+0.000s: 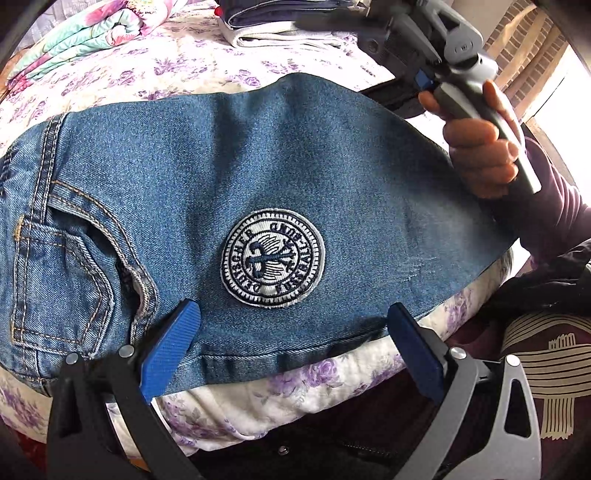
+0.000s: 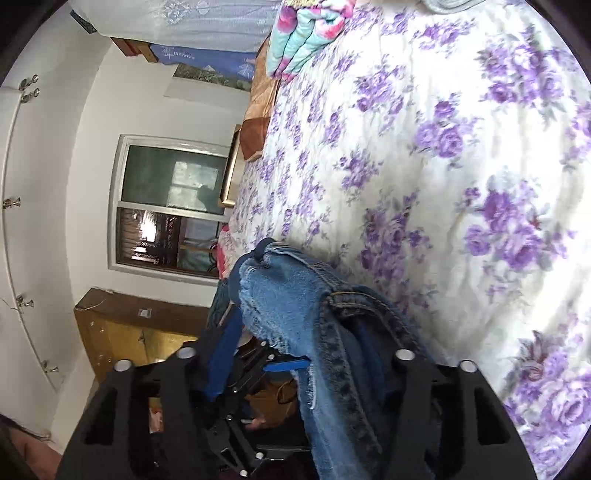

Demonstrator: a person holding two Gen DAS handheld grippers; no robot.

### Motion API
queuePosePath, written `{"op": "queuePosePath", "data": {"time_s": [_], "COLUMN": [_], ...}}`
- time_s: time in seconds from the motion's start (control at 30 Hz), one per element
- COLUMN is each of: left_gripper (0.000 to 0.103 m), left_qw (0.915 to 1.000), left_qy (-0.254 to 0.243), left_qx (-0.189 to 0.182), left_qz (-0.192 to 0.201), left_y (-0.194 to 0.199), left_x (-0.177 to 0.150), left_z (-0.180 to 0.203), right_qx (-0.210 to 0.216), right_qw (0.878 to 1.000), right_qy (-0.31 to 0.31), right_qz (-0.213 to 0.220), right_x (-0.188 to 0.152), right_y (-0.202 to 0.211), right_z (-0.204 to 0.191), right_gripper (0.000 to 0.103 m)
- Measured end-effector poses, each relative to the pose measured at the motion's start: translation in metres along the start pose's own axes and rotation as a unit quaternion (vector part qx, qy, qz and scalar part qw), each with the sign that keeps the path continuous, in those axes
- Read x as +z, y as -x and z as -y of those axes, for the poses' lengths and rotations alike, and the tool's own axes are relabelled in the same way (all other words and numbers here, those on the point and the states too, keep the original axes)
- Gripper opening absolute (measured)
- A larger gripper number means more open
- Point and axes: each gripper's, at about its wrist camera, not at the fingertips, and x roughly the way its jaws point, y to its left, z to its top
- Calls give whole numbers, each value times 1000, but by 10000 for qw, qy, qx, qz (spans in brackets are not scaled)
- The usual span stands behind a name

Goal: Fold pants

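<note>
Blue denim pants (image 1: 258, 184) with a round white embroidered patch (image 1: 272, 257) lie on the flowered bed, a front pocket at the left. My left gripper (image 1: 291, 343) is open, its blue fingers (image 1: 173, 343) over the near hem edge. My right gripper (image 2: 295, 332) is shut on a bunched fold of the pants (image 2: 295, 295) and holds it above the bed; its camera is rolled sideways. In the left wrist view the right gripper's grey handle (image 1: 476, 96) and the hand holding it are at the pants' far right edge.
A bed with a white and purple flowered cover (image 2: 443, 147). A folded pastel floral quilt (image 1: 81, 40) lies at the far left. Folded clothes (image 1: 288, 26) are stacked at the back. A window (image 2: 166, 206) and a brown cabinet (image 2: 122, 332) stand beyond the bed.
</note>
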Motion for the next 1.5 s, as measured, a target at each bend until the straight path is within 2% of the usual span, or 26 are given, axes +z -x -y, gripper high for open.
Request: {"op": "queuePosePath", "data": {"time_s": [0.07, 0.1, 0.17, 0.27, 0.33, 0.43, 0.47, 0.53, 0.6, 0.67, 0.73, 0.77, 0.83, 0.9, 0.93, 0.97, 1.0, 1.07, 1.13, 1.17, 1.2, 1.23, 1.37, 1.4, 1.43, 1.5], "left_gripper": [98, 98, 98, 98, 98, 98, 98, 98, 98, 98, 98, 98, 97, 91, 86, 84, 84, 84, 86, 86, 87, 88, 92, 95, 96, 96], "left_qw": [10000, 10000, 10000, 9999, 9999, 9998, 9998, 9996, 9993, 9976, 9943, 9930, 9886, 9865, 9851, 9856, 9860, 9855, 9851, 9848, 9844, 9837, 9862, 9868, 9874, 9883], "left_qy": [-23, -30, -26, -28, -59, -58, -28, 50, 34, -54, -32, 58, 473, 1065, 1077, 940, 819, 679, 661, 702, 741, 755, 385, 283, 161, -122], "left_qx": [-9, -14, -34, -70, -66, -94, -106, -178, -64, 7, 146, 260, 752, 517, 457, 511, 601, 788, 862, 880, 897, 921, 773, 670, 621, 637], "left_qz": [19, 28, 59, 117, 145, 173, 184, 212, 362, 693, 1056, 1154, 1212, 1135, 1262, 1309, 1321, 1342, 1330, 1320, 1322, 1345, 1412, 1446, 1450, 1381], "left_y": [0, 0, 2, 4, 6, 11, 13, 20, 33, 55, 70, 72, 65, 51, 51, 52, 52, 51, 50, 52, 54, 57, 66, 67, 65, 55], "left_x": [0, 0, -3, -6, -10, -16, -18, -12, -7, -3, 5, 9, 18, 19, 14, 10, 6, 1, 2, 4, 6, 5, -4, -7, -10, -11], "left_z": [1, 0, -1, -3, -3, -4, -3, -7, -9, -9, -15, -23, -49, -86, -93, -92, -88, -82, -76, -74, -72, -67, -25, -12, 0, 22], "right_qx": [-238, -471, -1023, -2163, -2569, -2351, -2280, -2566, -2316, -2089, -1857, -1874, -2243, -2440, -2386, -1958, -1745, -1999, -2169, -2310, -2465, -2624, -3693, -4025, -4407, -5228], "right_qw": [9994, 9982, 9931, 9704, 9566, 9653, 9673, 9553, 9550, 9566, 9638, 9656, 9583, 9508, 9483, 9521, 9548, 9505, 9468, 9424, 9366, 9287, 8767, 8594, 8387, 7874], "right_qy": [-26, 17, 148, 821, 1236, 1128, 1086, 1212, 1271, 1362, 1271, 1146, 786, 361, 268, 315, 272, 398, 587, 658, 755, 900, 1343, 1330, 1283, 1116], "right_qz": [267, 369, 545, 687, 606, 126, 221, 825, 1346, 1506, 1431, 1390, 1586, 1873, 2075, 2326, 2390, 2346, 2305, 2329, 2372, 2461, 2776, 2858, 2931, 3069], "right_x": [-3, -5, -5, -5, -3, 13, 17, 13, -5, -29, -52, -61, -72, -75, -78, -81, -81, -80, -84, -89, -95, -105, -164, -179, -193, -218], "right_y": [7, 8, 14, 12, 10, 15, 23, 57, 90, 99, 84, 73, 52, 43, 43, 46, 50, 46, 44, 47, 52, 58, 93, 101, 108, 122], "right_z": [7, 9, 12, 2, -8, -5, -9, -28, -53, -75, -81, -74, -50, -12, 9, 24, 28, 18, 6, -3, -13, -25, -59, -61, -59, -49], "right_gripper": [23, 19, 18, 17, 17, 20, 34, 48, 51, 51, 51, 47, 47, 21, 0, 0, 0, 0, 7, 18, 28, 43, 45, 48, 55, 66]}}
